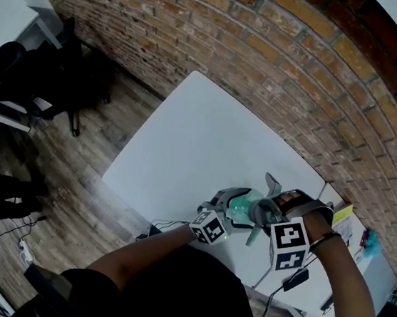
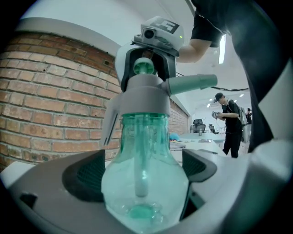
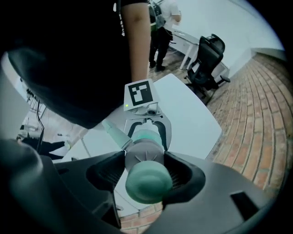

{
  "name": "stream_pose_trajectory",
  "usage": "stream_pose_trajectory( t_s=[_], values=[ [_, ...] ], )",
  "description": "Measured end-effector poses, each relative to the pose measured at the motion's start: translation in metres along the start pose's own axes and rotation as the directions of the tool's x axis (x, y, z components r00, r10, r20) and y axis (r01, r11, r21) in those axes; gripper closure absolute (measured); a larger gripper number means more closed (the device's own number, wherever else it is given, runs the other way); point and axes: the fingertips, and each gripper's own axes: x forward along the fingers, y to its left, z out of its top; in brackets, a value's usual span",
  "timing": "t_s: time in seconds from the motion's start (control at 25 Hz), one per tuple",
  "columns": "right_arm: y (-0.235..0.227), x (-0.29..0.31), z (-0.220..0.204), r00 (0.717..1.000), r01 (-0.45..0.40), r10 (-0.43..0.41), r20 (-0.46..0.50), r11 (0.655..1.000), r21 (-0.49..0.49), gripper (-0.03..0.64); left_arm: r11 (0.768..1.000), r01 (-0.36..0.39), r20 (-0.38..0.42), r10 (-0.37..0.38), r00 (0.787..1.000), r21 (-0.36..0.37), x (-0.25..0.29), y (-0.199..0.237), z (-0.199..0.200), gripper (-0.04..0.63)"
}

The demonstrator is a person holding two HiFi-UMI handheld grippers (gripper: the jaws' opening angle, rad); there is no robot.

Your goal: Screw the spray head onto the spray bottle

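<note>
A clear green spray bottle point(image 2: 145, 178) fills the left gripper view, base towards the camera, and my left gripper point(image 2: 144, 169) is shut on its round body. The grey spray head point(image 2: 146, 93) with its green cap point(image 3: 146, 183) sits on the bottle's neck, nozzle point(image 2: 190, 83) pointing right. My right gripper point(image 3: 145, 170) is shut on the head's grey collar point(image 3: 144, 153). In the head view both grippers, left point(image 1: 230, 207) and right point(image 1: 263, 214), meet over the near edge of the white table point(image 1: 200, 147), with the bottle point(image 1: 244, 206) lying level between them.
A brick wall point(image 1: 268, 62) runs behind the table. More white desks point(image 1: 358, 260) with small items stand to the right. Black office chairs point(image 1: 29, 76) stand on the wood floor at left. A person point(image 2: 229, 123) stands far off in the room.
</note>
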Motion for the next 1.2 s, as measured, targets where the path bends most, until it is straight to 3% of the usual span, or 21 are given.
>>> stream_pose_trajectory(
  t_s=[0.16, 0.44, 0.6, 0.88, 1.2],
  values=[
    [-0.002, 0.0, 0.002, 0.997, -0.032, 0.019, 0.069, 0.979, 0.2, 0.347, 1.0, -0.001, -0.002, 0.001, 1.0, -0.001, -0.001, 0.001, 0.0, 0.077],
    [-0.007, -0.002, 0.001, 0.987, -0.06, -0.01, 0.16, 0.902, 0.427, 0.347, 1.0, 0.0, 0.001, 0.0, 1.0, -0.004, 0.0, 0.0, -0.001, 0.077],
    [-0.008, -0.003, 0.0, 0.982, -0.051, -0.039, 0.184, 0.887, 0.459, 0.347, 1.0, 0.002, 0.001, -0.002, 1.0, -0.006, 0.0, 0.0, 0.0, 0.077],
    [0.0, -0.003, -0.002, 0.989, 0.003, -0.062, 0.137, 0.919, 0.393, 0.345, 0.999, 0.037, -0.014, -0.037, 0.999, -0.003, 0.002, -0.001, -0.001, 0.077],
    [-0.001, -0.023, -0.006, 0.979, 0.042, -0.134, 0.157, 0.875, 0.482, 0.345, 0.998, 0.032, -0.008, -0.033, 0.999, -0.049, -0.004, -0.002, 0.005, 0.077]
  ],
)
